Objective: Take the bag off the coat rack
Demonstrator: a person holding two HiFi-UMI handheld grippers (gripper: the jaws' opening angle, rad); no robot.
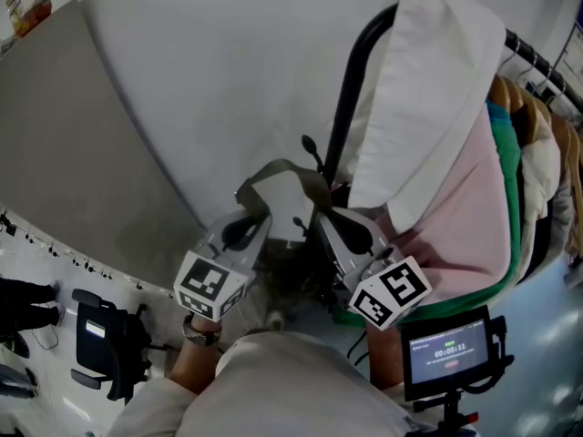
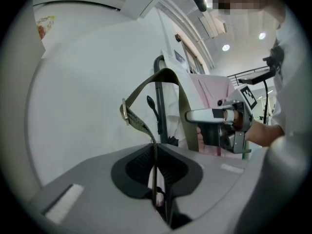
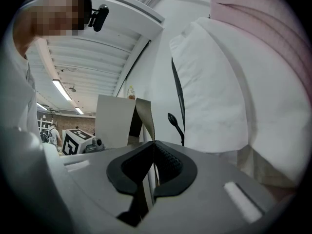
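An olive bag strap (image 1: 284, 170) arches between my two grippers in front of the black coat rack pole (image 1: 348, 94). My left gripper (image 1: 249, 209) is shut on the strap's left leg, below its metal buckle (image 2: 126, 112). My right gripper (image 1: 324, 218) is shut on the right leg. In the left gripper view the strap (image 2: 168, 75) rises from my left gripper (image 2: 155, 149) and loops over towards the right gripper (image 2: 192, 116). In the right gripper view the strap (image 3: 144, 114) runs edge-on through my right gripper (image 3: 153, 146). The bag's body is hidden beneath the grippers.
Two black rack hooks (image 1: 311, 150) (image 1: 299, 225) stick out just behind the strap. A white garment (image 1: 428, 89), a pink one (image 1: 474, 208) and a green one (image 1: 506, 153) hang on the rack to the right. A small screen (image 1: 446, 349) stands low right and a grey panel (image 1: 73, 153) lies left.
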